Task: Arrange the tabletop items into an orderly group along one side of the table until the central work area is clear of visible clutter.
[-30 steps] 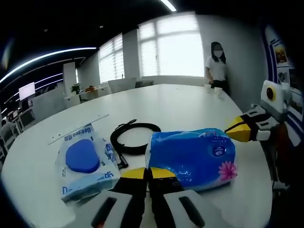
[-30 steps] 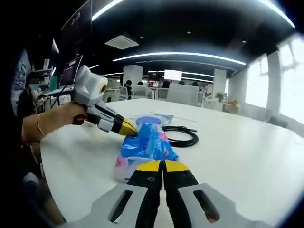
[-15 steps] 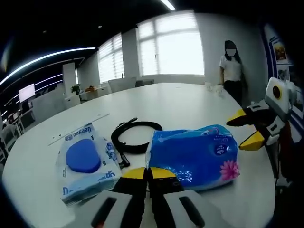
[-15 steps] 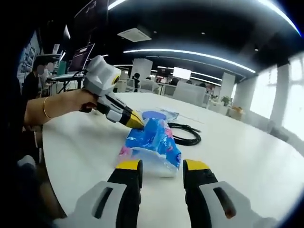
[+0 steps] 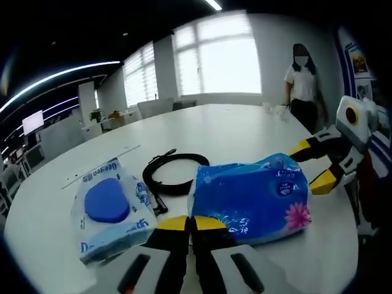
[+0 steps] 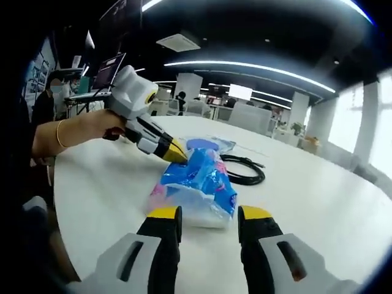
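A blue tissue pack (image 5: 248, 196) lies on the white table (image 5: 233, 131), and it also lies just ahead of the jaws in the right gripper view (image 6: 196, 184). My left gripper (image 5: 190, 223) is shut, its yellow tips against the pack's near edge; it enters from the left in the right gripper view (image 6: 174, 153). My right gripper (image 6: 209, 214) is open, its jaws standing either side of the pack's end, apart from it. It comes in from the right in the left gripper view (image 5: 312, 165). A wet-wipes pack (image 5: 110, 205) with a blue lid lies left of a coiled black cable (image 5: 174, 174).
A thin white strip (image 5: 101, 165) lies beyond the wipes. A person (image 5: 302, 79) stands at the table's far end by the windows. A hand (image 6: 79, 131) holds the left gripper. Chairs and desks fill the room behind (image 6: 245, 116).
My right gripper has opened and come closer to the tissue pack's end. The left gripper has stayed shut at the pack's other edge.
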